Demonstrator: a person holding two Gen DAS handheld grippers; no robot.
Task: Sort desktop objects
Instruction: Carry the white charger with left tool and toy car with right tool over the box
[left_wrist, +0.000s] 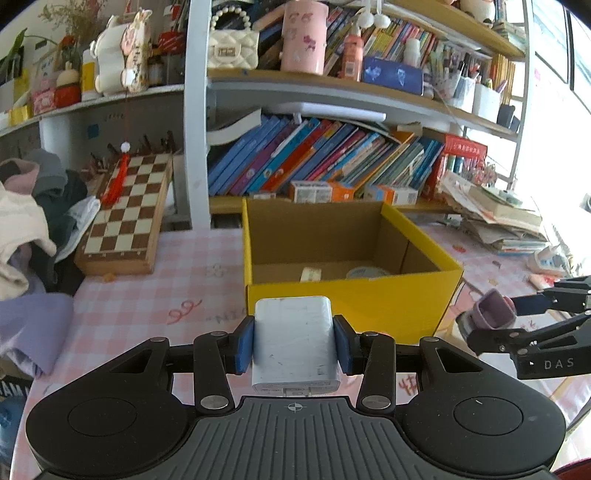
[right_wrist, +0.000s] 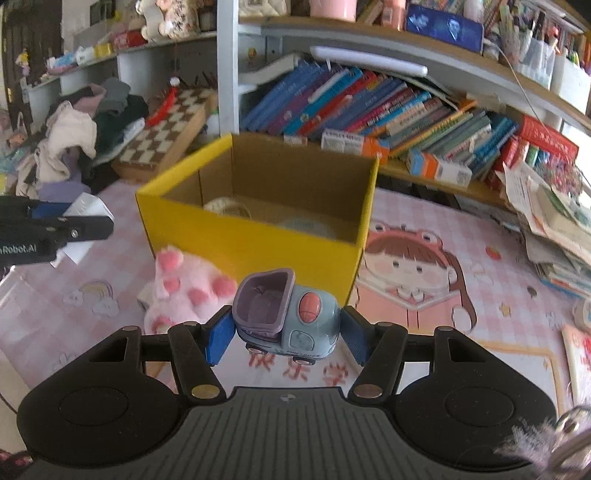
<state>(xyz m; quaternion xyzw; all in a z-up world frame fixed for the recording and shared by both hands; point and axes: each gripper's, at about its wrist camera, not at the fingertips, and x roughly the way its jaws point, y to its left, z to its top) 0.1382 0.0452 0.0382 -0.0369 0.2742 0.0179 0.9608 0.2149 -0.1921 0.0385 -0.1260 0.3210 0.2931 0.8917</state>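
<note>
My left gripper (left_wrist: 294, 341) is shut on a white charger block (left_wrist: 294, 339), held just in front of the yellow cardboard box (left_wrist: 354, 299). The box holds a small packet (left_wrist: 310, 274) and a round pale item (left_wrist: 365, 272). My right gripper (right_wrist: 288, 334) is shut on a blue toy truck (right_wrist: 286, 314) with a purple bucket, held above the pink mat near the box's (right_wrist: 258, 243) front wall. In the left wrist view the right gripper (left_wrist: 495, 317) with the truck (left_wrist: 493, 314) shows at the right. A pink plush toy (right_wrist: 184, 291) lies by the box.
A chessboard (left_wrist: 125, 210) leans at the left by a pile of clothes (left_wrist: 29, 229). Bookshelves (left_wrist: 325, 158) stand behind the box. A stack of papers and books (left_wrist: 495, 218) lies at the right. The left gripper (right_wrist: 55, 229) shows at the left of the right wrist view.
</note>
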